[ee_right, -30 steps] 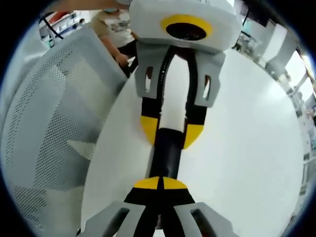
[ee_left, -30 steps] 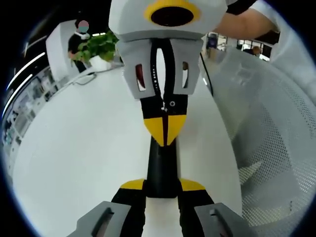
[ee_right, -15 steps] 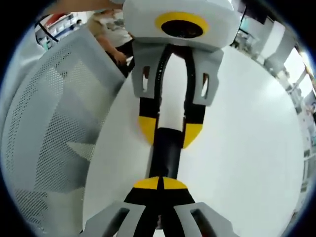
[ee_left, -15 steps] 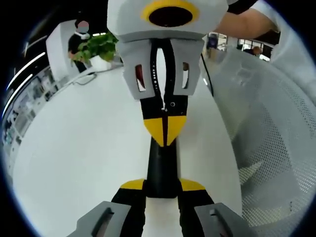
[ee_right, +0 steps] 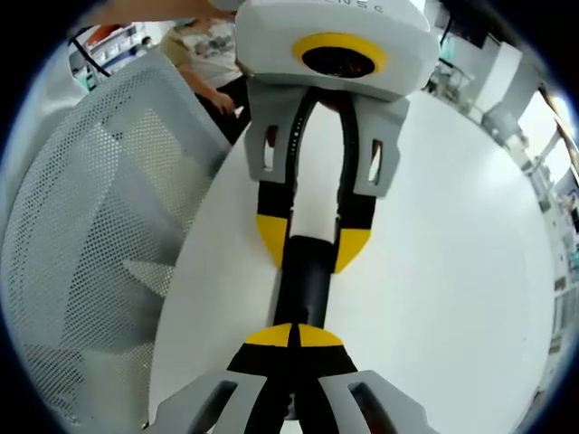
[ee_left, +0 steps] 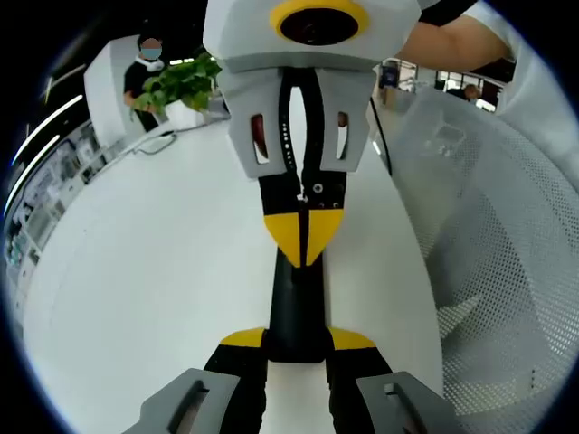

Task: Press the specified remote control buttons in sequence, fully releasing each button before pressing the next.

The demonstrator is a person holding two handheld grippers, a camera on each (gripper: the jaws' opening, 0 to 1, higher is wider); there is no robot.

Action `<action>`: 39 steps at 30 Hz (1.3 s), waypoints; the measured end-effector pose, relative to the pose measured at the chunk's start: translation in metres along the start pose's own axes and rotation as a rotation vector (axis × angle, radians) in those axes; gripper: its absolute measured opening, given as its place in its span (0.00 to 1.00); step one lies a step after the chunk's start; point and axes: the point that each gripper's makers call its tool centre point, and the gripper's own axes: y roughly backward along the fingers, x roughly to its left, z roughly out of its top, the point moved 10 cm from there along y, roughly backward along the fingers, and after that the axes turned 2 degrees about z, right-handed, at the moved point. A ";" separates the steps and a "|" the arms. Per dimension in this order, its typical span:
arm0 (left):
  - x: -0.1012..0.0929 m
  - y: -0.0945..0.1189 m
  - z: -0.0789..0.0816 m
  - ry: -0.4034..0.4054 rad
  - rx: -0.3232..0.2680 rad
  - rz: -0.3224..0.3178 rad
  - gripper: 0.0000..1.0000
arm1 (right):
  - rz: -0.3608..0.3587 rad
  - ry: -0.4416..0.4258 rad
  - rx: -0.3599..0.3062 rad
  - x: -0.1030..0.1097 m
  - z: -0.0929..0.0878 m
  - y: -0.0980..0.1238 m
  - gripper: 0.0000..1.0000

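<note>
A black remote control (ee_left: 294, 303) lies along the white table (ee_left: 145, 271) between my two grippers, which face each other. In the left gripper view my left gripper (ee_left: 297, 340) stands at the bottom, its yellow-tipped jaws clamped on the remote's two sides. My right gripper (ee_left: 303, 237) comes in from the top, its yellow tips pressed together and resting on the remote's upper face. In the right gripper view my right gripper (ee_right: 294, 335) is shut, its tip on the remote (ee_right: 305, 285). Beyond it, the left gripper (ee_right: 312, 244) holds the remote's far end. The buttons are hidden.
A white mesh chair (ee_left: 493, 271) stands close against the table's edge, and it appears as the chair (ee_right: 90, 235) in the right gripper view. A green plant (ee_left: 176, 81) and a standing person (ee_left: 149, 63) are at the far side of the table. Another person (ee_right: 204, 50) is behind the chair.
Both views have shifted only slightly. The left gripper still clamps the remote and the shut right gripper stays on its upper face.
</note>
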 end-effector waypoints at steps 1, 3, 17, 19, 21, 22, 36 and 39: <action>0.000 0.000 0.000 -0.001 0.000 0.000 0.23 | -0.002 0.000 -0.001 0.000 0.000 0.000 0.00; 0.000 0.000 0.000 -0.001 0.001 0.001 0.23 | -0.005 0.000 -0.006 0.001 0.000 0.001 0.00; -0.002 0.001 0.001 -0.004 0.006 0.001 0.23 | -0.041 0.016 -0.022 0.001 0.007 0.016 0.00; -0.001 0.001 0.001 -0.004 0.005 0.002 0.23 | -0.047 0.018 -0.020 0.001 0.007 0.018 0.00; -0.001 0.001 0.001 -0.003 0.004 0.001 0.23 | -0.053 0.024 -0.020 0.001 0.008 0.021 0.00; -0.001 0.001 0.001 -0.003 0.004 0.001 0.23 | -0.056 0.024 -0.019 0.001 0.009 0.023 0.00; 0.000 0.000 0.000 -0.004 0.007 0.000 0.23 | -0.074 0.042 -0.022 -0.001 0.016 0.031 0.00; 0.001 0.000 0.000 -0.006 0.007 -0.001 0.23 | -0.073 0.047 -0.015 -0.002 0.016 0.032 0.00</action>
